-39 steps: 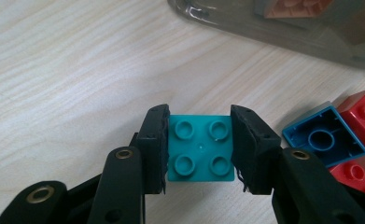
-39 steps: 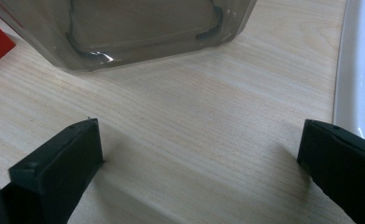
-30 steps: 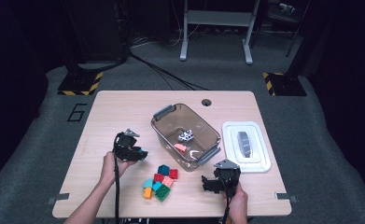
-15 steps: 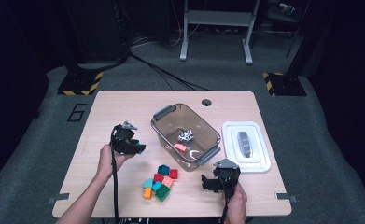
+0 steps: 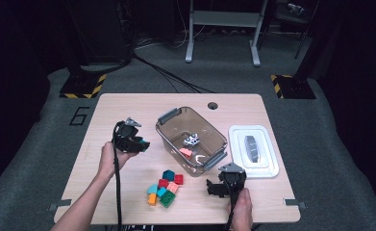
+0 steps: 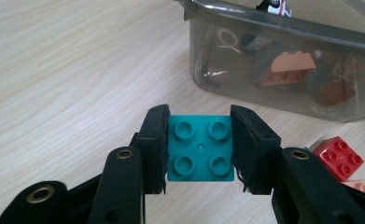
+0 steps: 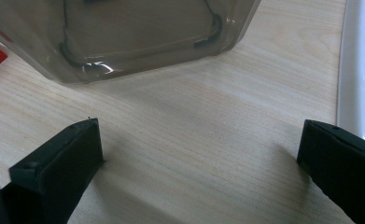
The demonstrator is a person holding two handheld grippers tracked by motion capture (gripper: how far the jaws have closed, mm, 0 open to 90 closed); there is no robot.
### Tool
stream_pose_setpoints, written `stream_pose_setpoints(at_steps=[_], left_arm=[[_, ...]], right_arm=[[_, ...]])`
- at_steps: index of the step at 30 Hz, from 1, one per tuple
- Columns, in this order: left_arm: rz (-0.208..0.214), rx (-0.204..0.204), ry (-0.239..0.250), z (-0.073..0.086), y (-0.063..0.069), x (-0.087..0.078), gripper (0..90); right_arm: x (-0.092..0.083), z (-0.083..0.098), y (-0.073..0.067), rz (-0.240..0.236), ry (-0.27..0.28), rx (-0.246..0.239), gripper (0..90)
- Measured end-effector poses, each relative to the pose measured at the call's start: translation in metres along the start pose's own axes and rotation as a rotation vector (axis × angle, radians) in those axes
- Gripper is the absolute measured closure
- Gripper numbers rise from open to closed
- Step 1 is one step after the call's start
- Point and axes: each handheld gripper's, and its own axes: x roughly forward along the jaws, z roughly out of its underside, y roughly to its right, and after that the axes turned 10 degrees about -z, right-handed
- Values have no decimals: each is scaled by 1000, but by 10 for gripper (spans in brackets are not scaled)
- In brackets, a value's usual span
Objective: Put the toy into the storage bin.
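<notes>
**Teal brick lifted clear of the pile, on its way to the bin**

Compared with the high view a second ago, the left gripper (image 5: 138, 144) has risen and drifted away from the cluster of loose bricks (image 5: 163, 188) towards the left-centre of the frame, taking the small teal four-stud plastic brick (image 6: 200, 148) with it. Its jaws have kept the same spacing throughout and are clamped on the brick's two side faces. I judge the pick-up to be finished, with the carry to the smoky transparent plastic bin (image 5: 169, 133) as the step now in hand. The brick is off the table, and the bin's near wall lies just ahead, at the upper right of the left gripper view.

The brick is square, with four round studs facing the camera and a tiny moulding dot at its centre. It sits level between the pads, squarely held, with no visible tilt.

The right gripper (image 5: 218, 187) rests low at the lower right of the high view, unchanged, its jaws wide apart over bare light wooden table (image 7: 208, 140) with nothing between them. The bin already holds a salmon-coloured brick (image 5: 186, 153) and a black-and-white piece (image 5: 192, 140). A white rectangular lid (image 5: 267, 163) lies to the bin's right.
</notes>
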Motion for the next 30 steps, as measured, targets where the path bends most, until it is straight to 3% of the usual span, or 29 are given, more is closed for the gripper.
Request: stream_pose_setpoints(at_steps=[19,30], left_arm=[[-25,26,45,-35,-3,-18,591],[-36,54,74,-66,3,-26,591]], right_arm=[[1,-1,0,-5,-4,-3,0],[1,-1,0,-7,-3,-7,0]])
